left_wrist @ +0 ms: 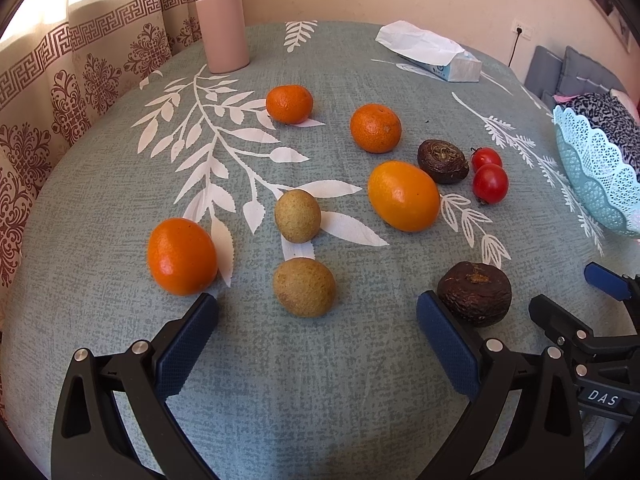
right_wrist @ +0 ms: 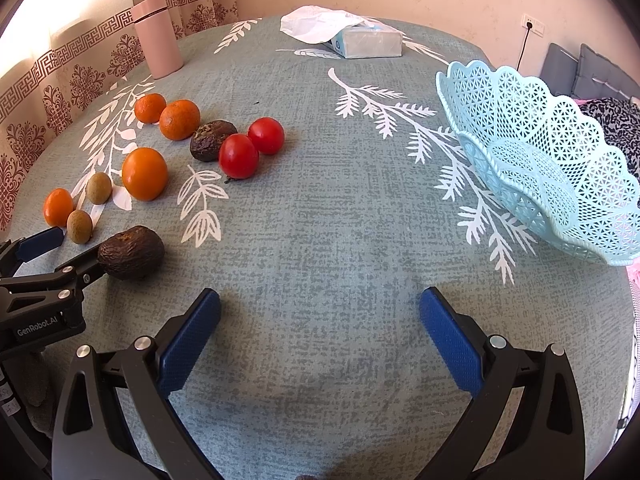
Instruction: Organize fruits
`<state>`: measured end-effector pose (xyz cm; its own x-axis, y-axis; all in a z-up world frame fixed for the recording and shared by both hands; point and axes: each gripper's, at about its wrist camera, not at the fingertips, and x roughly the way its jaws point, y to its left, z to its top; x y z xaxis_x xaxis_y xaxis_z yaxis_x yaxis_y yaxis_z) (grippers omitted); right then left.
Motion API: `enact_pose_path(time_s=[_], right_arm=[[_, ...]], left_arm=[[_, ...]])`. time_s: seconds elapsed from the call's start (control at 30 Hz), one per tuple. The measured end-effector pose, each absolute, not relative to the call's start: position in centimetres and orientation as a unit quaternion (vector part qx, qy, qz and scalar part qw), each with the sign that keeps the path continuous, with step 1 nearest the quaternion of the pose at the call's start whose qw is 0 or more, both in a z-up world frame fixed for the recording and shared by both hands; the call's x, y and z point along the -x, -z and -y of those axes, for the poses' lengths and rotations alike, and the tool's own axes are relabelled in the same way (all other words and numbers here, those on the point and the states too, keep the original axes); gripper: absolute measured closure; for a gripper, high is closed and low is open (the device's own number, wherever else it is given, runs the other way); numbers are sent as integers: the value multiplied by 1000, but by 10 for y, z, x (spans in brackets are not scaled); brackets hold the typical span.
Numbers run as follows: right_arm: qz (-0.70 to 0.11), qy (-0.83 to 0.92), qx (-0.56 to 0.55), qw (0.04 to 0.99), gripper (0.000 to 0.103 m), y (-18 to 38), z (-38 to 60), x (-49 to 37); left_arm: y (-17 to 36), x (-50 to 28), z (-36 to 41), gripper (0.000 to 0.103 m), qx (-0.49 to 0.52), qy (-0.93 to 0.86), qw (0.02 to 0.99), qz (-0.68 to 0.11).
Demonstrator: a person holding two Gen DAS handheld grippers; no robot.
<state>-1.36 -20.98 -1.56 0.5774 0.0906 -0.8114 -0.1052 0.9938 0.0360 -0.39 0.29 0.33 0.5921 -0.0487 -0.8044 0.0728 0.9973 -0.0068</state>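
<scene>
- While both tools gape empty, the left tool (left_wrist: pixel 316 308) hovers left of the basket (right_wrist: pixel 540 160), fruit (left_wrist: pixel 403 196) scattered beyond it on the desk (right_wrist: pixel 320 240).
- Right tool (right_wrist: pixel 320 304) sits near the basket, also empty.

I see left gripper (left_wrist: pixel 318 312) and right gripper (right_wrist: pixel 320 308) side by side, low, jaws spread wide, both empty.

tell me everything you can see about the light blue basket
The light blue plastic lattice basket is a shallow, wide bowl with a scalloped rim and openwork mesh walls. It looks empty. It sits tilted on the grey-green leaf-print tablecloth at the table's right edge, its far side raised. All the fruit lies apart from it to the left, and neither gripper touches it.
</scene>
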Motion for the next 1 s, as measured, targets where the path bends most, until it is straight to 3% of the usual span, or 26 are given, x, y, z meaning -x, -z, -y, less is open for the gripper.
enact_pose_path(time_s=[0.17,0.4,0.53,0.87,1.0], right_arm=[[-451,-62,-4,890,2,14,213,16],[-447,-70,-17,892,2,12,217,19],[-447,-68,-13,892,2,12,216,19],[-448,-69,-10,891,2,12,215,19],[-443,-104,-18,890,2,7,210,21]], left_arm=[[-15,11,-17,5,25,74,900,-430],[-36,33,-43,5,-5,47,927,-372],[-37,25,-69,5,25,29,925,-379],[-17,-1,-94,41,83,42,900,-426],[-17,-7,-89,61,79,50,898,-429]])
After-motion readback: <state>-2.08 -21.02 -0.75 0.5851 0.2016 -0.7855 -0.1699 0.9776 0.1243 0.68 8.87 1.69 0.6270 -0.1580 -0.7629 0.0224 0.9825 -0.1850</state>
